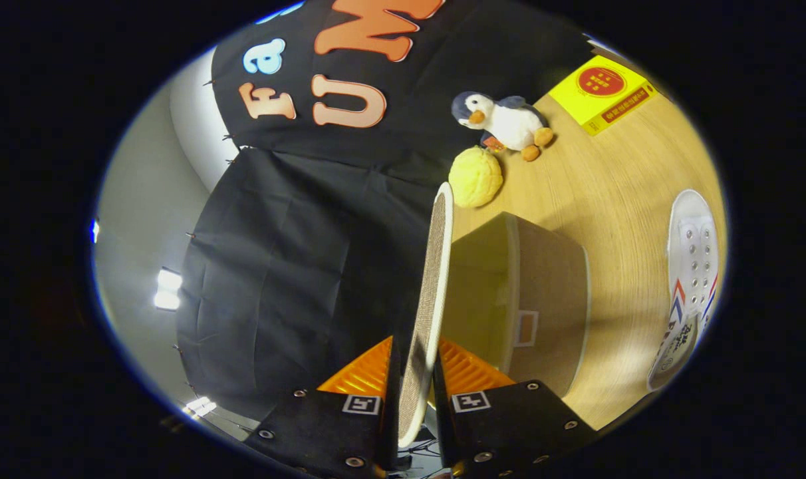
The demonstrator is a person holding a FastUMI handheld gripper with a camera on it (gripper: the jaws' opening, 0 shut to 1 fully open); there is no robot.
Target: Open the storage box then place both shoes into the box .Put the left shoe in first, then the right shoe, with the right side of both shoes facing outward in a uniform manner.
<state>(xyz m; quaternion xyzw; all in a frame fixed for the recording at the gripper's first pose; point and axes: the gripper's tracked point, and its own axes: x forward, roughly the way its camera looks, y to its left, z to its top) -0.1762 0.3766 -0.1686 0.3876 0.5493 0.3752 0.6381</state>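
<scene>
Seen edge-on, the lid [429,293] of the storage box [536,299] is pinched between the 2 fingers of the hand-held gripper [413,382] — both fingers press on its lower rim, and the woven-looking panel rises straight ahead of them, lifted clear of the box. Just beside it, the open box sits on the wooden worktop [616,193], its pale interior exposed and a small label frame on its front wall. Well apart from the box lies 1 white shoe [689,286], a lace-up sneaker with red and blue stripes on its side. Beyond the lid's far end sit a yellow knobbly ball [476,176] and a plush penguin [506,123] — near each other — with a yellow carton [602,93] farther back on the worktop.
</scene>
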